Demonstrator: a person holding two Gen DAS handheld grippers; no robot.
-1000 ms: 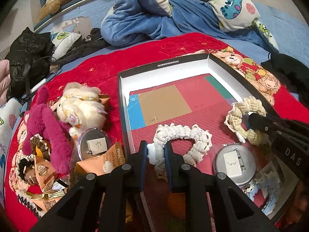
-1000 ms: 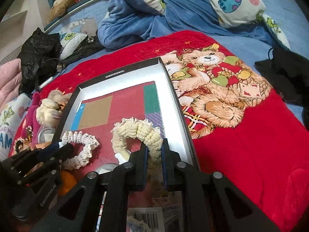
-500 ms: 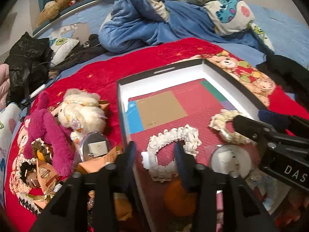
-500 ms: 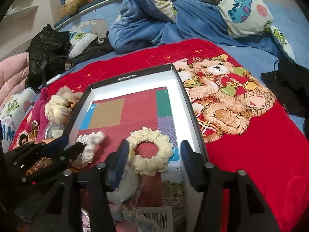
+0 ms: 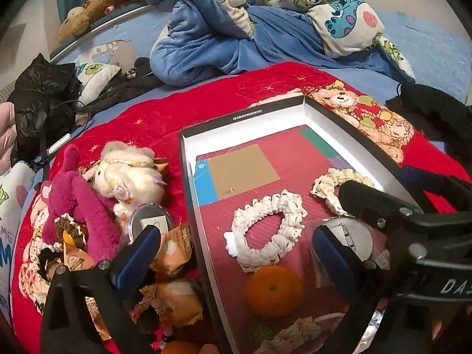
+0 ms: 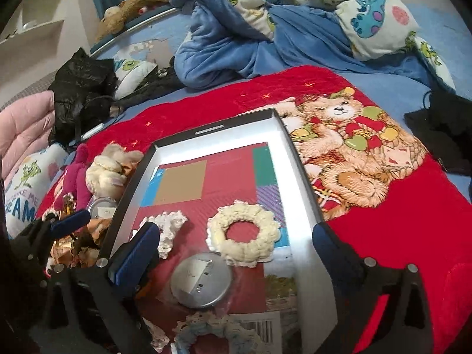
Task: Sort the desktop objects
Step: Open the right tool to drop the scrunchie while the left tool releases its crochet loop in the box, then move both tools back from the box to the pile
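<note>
Between the spread fingers of the left claw (image 5: pixel 236 253), which stands released and holds nothing, lies the white crocheted scrunchie (image 5: pixel 265 231), flat on the red floor of the box (image 5: pixel 188 177), its loop stretched on a slant from near-left to far-right; just nearer than it sits a mandarin (image 5: pixel 273 290), and to the right a round silver badge (image 5: pixel 349 237), partly hidden by the right claw; beyond the box's left wall, past the left finger, lies the unsorted heap: a clear-topped badge (image 5: pixel 152 221), orange snack packets (image 5: pixel 174 250), a magenta plush (image 5: pixel 85 206) and a cream plush (image 5: pixel 129 174) on the red blanket (image 5: pixel 206 103). The right claw (image 6: pixel 233 253) is likewise wide open and empty; the cream scrunchie (image 6: pixel 243 236) lies just ahead between its fingers, the back of the silver badge (image 6: pixel 202 280) nearer still, and the white scrunchie (image 6: pixel 168 230) touches the inner side of its left finger. Both scrunchies appear already settled in the box, so the next pick is probably from the heap, which lies left of the left claw and well apart from the right one; the left hand is clearly the nearer.
</note>
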